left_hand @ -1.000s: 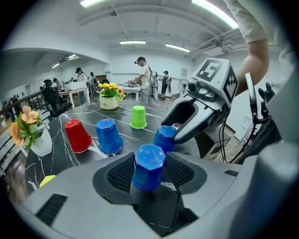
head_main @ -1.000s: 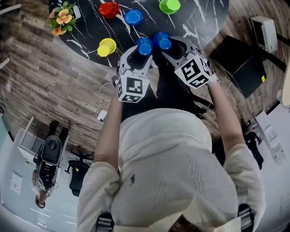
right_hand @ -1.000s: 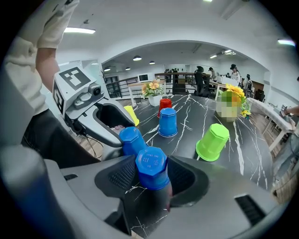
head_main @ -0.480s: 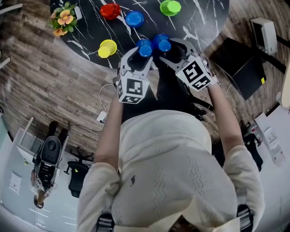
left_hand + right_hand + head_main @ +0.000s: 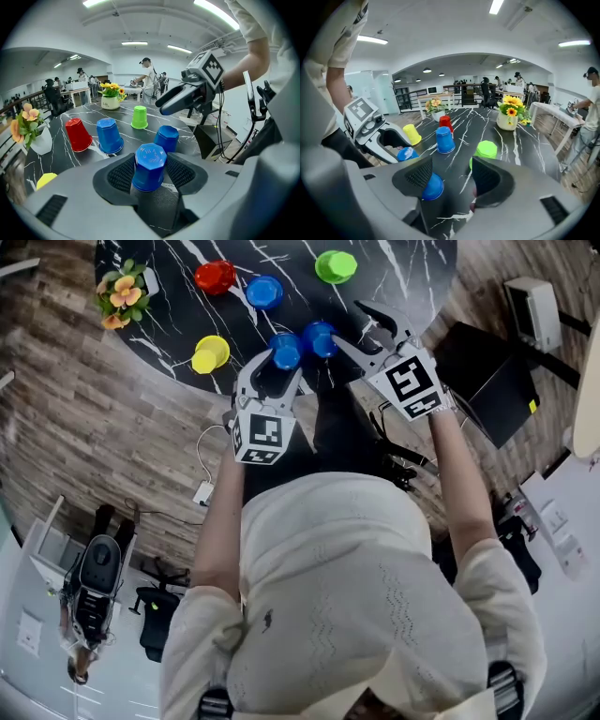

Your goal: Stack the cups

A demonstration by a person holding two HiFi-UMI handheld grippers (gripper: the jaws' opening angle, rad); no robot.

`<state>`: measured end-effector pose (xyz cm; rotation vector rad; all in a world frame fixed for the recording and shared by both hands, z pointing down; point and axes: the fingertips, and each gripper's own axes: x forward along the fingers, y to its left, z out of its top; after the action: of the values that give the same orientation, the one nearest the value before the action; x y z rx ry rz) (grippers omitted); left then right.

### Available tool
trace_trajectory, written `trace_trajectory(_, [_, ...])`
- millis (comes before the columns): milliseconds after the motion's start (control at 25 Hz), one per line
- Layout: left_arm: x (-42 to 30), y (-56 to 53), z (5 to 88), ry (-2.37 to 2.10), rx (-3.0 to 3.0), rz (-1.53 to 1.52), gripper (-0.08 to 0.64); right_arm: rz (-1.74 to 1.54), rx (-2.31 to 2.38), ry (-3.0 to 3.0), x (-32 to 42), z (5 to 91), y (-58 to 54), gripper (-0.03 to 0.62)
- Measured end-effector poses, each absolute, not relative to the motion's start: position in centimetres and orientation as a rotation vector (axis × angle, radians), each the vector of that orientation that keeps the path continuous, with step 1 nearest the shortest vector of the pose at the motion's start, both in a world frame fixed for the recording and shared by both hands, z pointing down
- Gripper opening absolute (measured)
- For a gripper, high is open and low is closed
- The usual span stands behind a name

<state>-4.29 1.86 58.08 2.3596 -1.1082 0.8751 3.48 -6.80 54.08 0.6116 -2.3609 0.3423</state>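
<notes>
Left tongs (image 5: pixel 277 365) are clamped on a blue cup (image 5: pixel 149 167), which stands upside down near the edge of the table (image 5: pixel 403 268) closest to the person. A second blue cup (image 5: pixel 319 337), also upside down, stands just beside it. Right tongs (image 5: pixel 349 322) have just been opening and hang wide apart next to that cup, with nothing between the pads. A red cup (image 5: pixel 215 277), green cup (image 5: pixel 336 265), yellow cup (image 5: pixel 210 353) and third blue cup (image 5: pixel 263 292) sit farther back. On lifting, the tapered wall may slip from the pads. The raised cup could also clip its close neighbour and knock it off the edge.
</notes>
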Motion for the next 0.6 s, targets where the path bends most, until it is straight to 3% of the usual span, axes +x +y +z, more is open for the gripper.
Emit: trace_trajectory(600, [-4.2,1.5,58.5,-1.116,2.331,0.879,0.235,0.261,0.687,-2.283,3.9,55.3,-15.2,0.273])
